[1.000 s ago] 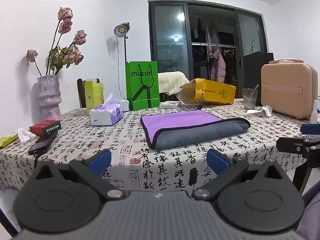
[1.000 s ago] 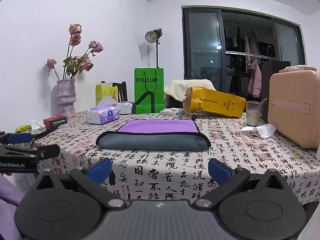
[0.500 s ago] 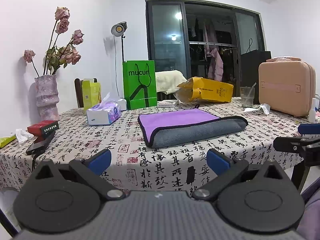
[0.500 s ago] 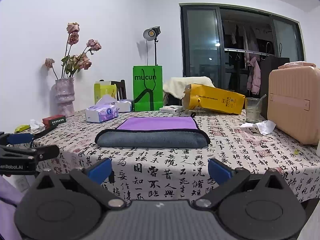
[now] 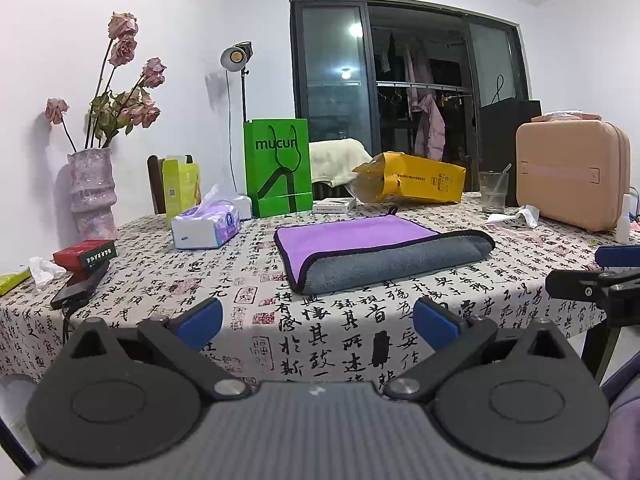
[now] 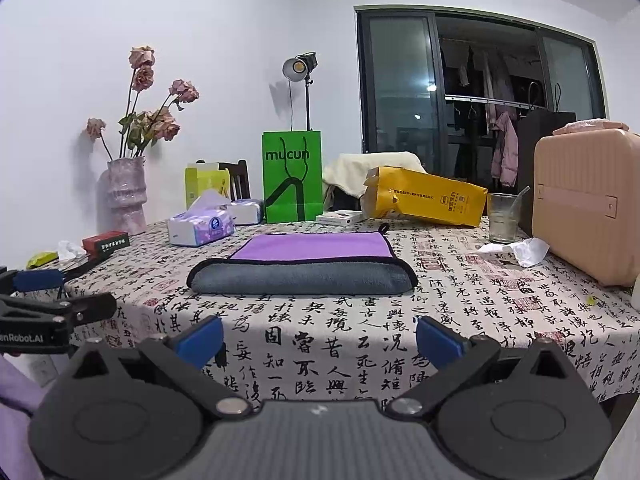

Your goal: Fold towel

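A purple and grey towel (image 5: 376, 250) lies folded on the calligraphy-print tablecloth (image 5: 320, 320), grey fold toward me; it also shows in the right wrist view (image 6: 308, 268). My left gripper (image 5: 318, 318) is open and empty, held off the table's near edge, well short of the towel. My right gripper (image 6: 318, 340) is open and empty, also back from the near edge. Each gripper shows at the other view's side: the right gripper (image 5: 600, 280) at the right edge, the left gripper (image 6: 44, 300) at the left edge.
On the table around the towel: tissue pack (image 5: 206, 226), green bag (image 5: 278, 168), yellow bag (image 5: 412, 178), glass (image 5: 493, 192), pink case (image 5: 572, 176), vase of dried roses (image 5: 91, 192), red box (image 5: 85, 254), phone (image 5: 78, 290).
Both grippers have drawn slightly back and lower from the table; the towel lies unmoved. Jaws remain open.
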Motion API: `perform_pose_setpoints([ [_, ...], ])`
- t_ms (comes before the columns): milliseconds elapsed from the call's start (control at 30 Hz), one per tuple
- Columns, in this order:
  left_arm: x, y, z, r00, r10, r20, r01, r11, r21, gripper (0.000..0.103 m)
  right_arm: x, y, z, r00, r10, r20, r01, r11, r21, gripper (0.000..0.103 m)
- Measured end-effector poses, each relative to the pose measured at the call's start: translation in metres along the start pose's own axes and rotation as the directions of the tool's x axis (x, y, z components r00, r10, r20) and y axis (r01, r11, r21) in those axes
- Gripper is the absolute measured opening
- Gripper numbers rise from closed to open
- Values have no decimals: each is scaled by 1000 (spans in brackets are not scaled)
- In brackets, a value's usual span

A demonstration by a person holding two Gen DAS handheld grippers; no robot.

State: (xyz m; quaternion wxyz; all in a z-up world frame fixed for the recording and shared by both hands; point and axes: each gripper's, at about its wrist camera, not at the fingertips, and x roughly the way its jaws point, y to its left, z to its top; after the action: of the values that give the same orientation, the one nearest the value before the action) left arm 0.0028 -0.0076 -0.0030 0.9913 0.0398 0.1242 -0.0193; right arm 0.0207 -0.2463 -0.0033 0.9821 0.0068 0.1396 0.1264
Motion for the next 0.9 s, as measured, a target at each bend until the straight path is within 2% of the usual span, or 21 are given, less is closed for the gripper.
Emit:
perform_pose_setpoints([
  [900,1,1,-2,1000,-11,-11,11,1000,5,103,2,1,0,1000,-8,-8,8,1000,6,103],
])
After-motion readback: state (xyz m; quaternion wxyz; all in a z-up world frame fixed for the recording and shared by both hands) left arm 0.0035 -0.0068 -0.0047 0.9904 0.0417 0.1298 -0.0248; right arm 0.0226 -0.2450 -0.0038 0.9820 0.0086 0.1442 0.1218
